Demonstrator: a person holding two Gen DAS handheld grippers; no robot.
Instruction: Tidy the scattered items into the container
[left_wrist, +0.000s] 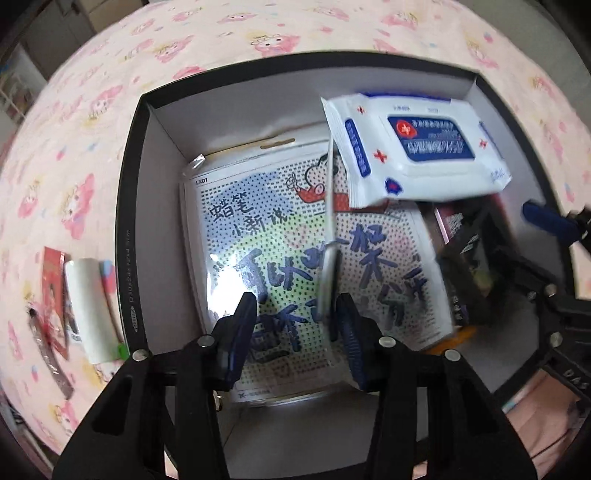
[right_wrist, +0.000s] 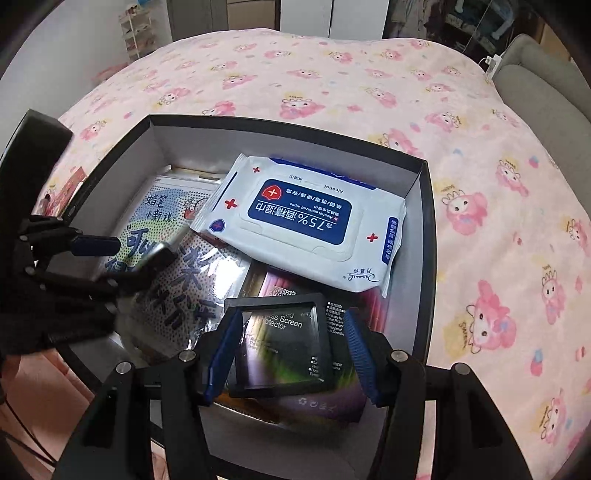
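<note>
A black box (left_wrist: 125, 236) with white inner walls (right_wrist: 424, 236) sits on a pink bedsheet. Inside lie a cartoon-printed packet (left_wrist: 266, 236) (right_wrist: 159, 218) and a white and blue wipes pack (left_wrist: 417, 147) (right_wrist: 303, 221). My left gripper (left_wrist: 295, 301) (right_wrist: 122, 264) hangs open over the packet. A blurred slim silver thing (left_wrist: 330, 280) (right_wrist: 159, 254) lies against its right finger, well clear of the left one. My right gripper (right_wrist: 292, 314) is shut on a tilted black-framed clear square (right_wrist: 280, 343) above a purple screen-protector box (right_wrist: 317, 402). One of its blue fingers (left_wrist: 550, 218) shows at the right.
Outside the box's left wall lie a red card packet (left_wrist: 51, 266), a white tube (left_wrist: 88, 306) and a small green piece (left_wrist: 122, 349). The pink sheet (right_wrist: 480, 221) spreads right and behind the box. A grey sofa (right_wrist: 535, 96) stands at the far right.
</note>
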